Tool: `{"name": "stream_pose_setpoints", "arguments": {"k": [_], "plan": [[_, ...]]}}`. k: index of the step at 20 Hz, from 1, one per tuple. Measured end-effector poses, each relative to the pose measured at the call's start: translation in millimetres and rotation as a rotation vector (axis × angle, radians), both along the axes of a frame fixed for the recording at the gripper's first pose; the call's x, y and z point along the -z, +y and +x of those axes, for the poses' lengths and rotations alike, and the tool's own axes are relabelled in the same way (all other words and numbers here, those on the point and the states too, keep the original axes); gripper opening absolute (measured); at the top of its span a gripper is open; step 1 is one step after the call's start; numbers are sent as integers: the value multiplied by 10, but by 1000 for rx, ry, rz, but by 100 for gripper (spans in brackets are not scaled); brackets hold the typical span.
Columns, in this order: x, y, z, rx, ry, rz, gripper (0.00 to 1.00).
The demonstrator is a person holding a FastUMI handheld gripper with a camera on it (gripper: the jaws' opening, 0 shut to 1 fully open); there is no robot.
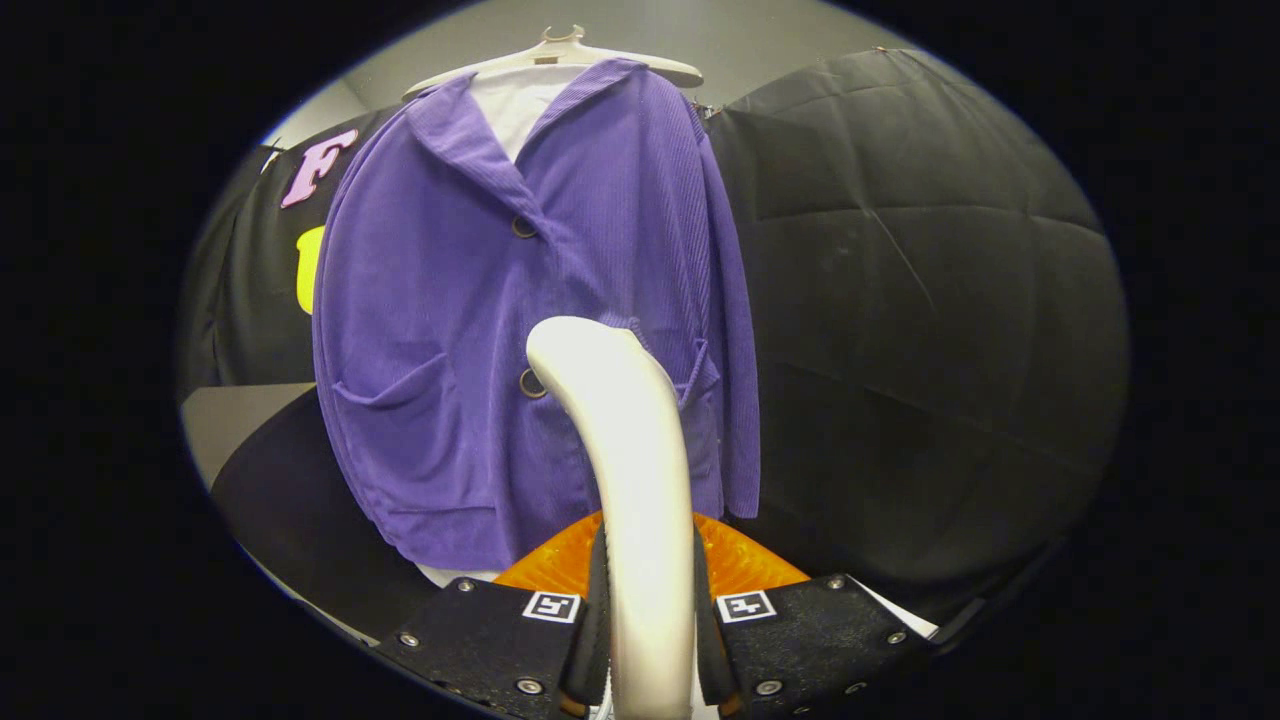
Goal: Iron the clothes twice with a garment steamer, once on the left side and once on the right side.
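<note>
A purple corduroy jacket hangs on a pale hanger in front of the black booth wall, over a white inner garment. My gripper is shut on the white handle of the garment steamer, which rises upright between the fingers. The steamer's head curves toward the jacket's lower right front, near the right pocket and the lower button. Whether the head touches the cloth I cannot tell.
The black cloth wall spreads behind and to the right of the jacket. A grey wall shows above the hanger. A dark rounded surface lies below the jacket at the left.
</note>
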State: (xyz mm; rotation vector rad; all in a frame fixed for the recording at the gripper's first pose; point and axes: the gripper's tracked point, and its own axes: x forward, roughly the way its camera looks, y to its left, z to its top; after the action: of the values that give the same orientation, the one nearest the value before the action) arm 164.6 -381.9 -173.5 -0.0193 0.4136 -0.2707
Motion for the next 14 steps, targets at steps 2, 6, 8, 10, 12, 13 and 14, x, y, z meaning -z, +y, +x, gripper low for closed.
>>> {"name": "stream_pose_setpoints", "arguments": {"k": [2, 6, 8, 10, 12, 13, 14], "plan": [[-12, -2, -10, 12, 47, 14, 35], [9, 12, -63, 14, 121, 38, 35], [22, 24, -66, -1, 144, 45, 35], [63, 53, -70, -23, 159, 54, 35], [140, 163, -172, -58, 176, 59, 35], [160, 256, -295, -79, 185, 64, 35], [180, 338, -412, -104, 190, 69, 35]]}}
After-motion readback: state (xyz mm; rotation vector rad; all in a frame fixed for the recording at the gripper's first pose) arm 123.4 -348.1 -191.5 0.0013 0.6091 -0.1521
